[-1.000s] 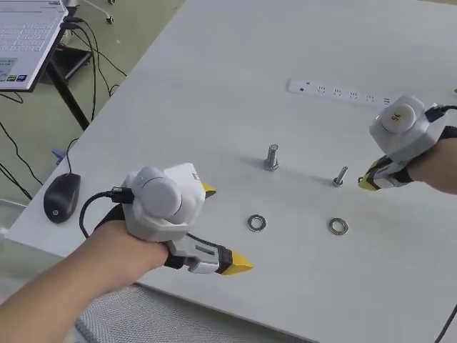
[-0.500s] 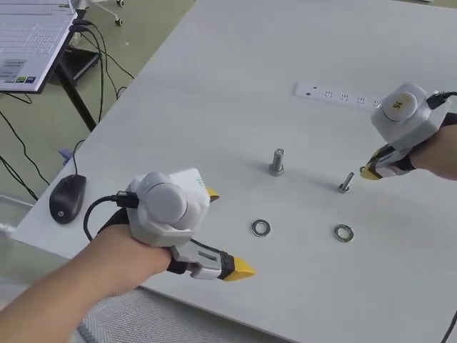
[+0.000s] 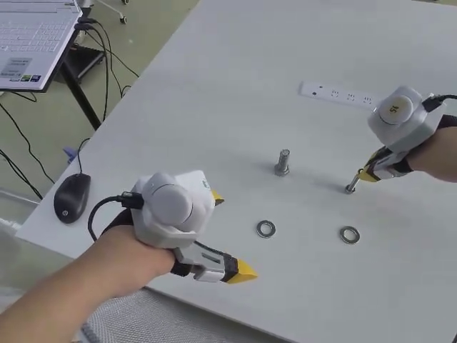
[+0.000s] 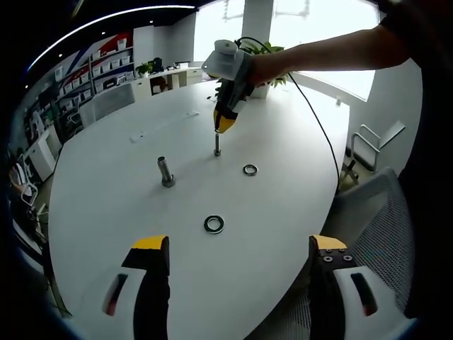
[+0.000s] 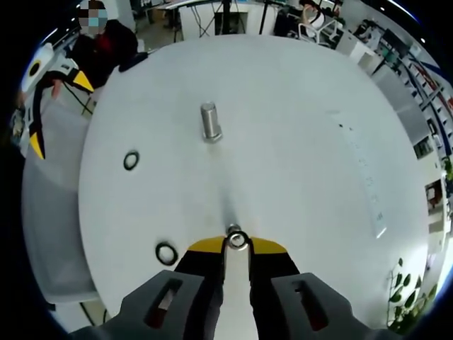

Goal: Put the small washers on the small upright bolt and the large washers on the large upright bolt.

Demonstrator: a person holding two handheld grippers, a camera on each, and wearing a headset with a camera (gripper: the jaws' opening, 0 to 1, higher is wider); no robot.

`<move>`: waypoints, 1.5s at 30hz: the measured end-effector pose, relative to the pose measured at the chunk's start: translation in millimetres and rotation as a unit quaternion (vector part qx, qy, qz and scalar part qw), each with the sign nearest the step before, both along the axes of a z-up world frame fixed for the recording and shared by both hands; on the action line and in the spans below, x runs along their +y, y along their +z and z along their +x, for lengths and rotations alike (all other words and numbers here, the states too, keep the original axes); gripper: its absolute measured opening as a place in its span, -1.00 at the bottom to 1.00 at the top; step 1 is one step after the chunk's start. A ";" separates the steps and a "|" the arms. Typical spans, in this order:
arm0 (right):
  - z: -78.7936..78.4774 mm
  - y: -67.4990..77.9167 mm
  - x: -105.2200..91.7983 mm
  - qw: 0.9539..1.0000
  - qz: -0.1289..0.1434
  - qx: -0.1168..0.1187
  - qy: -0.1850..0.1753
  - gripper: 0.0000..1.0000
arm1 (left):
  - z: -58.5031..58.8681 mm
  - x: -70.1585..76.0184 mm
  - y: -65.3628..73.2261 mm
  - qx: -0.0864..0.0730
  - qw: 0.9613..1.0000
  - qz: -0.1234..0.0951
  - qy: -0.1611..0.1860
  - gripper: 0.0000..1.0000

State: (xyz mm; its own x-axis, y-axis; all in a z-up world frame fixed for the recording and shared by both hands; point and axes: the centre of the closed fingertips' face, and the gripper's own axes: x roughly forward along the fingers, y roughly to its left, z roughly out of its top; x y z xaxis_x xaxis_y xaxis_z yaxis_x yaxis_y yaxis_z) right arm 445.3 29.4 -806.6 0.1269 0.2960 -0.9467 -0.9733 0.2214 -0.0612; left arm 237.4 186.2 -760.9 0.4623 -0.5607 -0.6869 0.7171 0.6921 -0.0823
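Threading seems the step in hand: at lower centre of the right gripper view the right gripper [image 5: 237, 249], jaws pinched almost together, holds what looks like a small silver washer [image 5: 237, 239] atop the slim upright steel bolt [image 3: 351, 186]. Next it must centre the hole and let go; the left gripper [image 3: 230, 234] gapes wide, empty.

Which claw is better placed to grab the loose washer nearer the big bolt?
Left. The left claw is open, close to that silver metal ring washer; the right claw is closed at the small upright bolt.
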 end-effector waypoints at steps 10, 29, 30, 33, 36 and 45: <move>-1.8 -7.0 2.4 1.000 -0.005 0.004 0.004 -0.75 | -2.0 4.3 -2.8 0.006 1.000 -0.001 0.003 0.58; -3.6 -20.8 1.4 1.000 -0.017 0.012 0.011 -0.75 | -5.1 5.0 -4.9 0.012 1.000 -0.004 0.005 0.54; -4.0 -21.6 2.0 1.000 -0.016 0.011 0.012 -0.75 | -5.2 5.1 -5.2 0.013 1.000 -0.004 0.006 0.54; -4.6 -25.0 2.1 1.000 -0.020 0.010 0.015 -0.75 | -5.8 6.2 -6.6 0.015 1.000 -0.004 0.007 0.54; -4.4 -27.8 1.7 1.000 -0.020 0.009 0.017 -0.75 | -6.3 7.6 -7.9 0.017 1.000 -0.002 0.008 0.53; 5.0 -40.4 1.7 1.000 -0.021 0.007 0.017 -0.75 | -9.5 9.4 -10.8 0.021 1.000 -0.002 0.013 0.52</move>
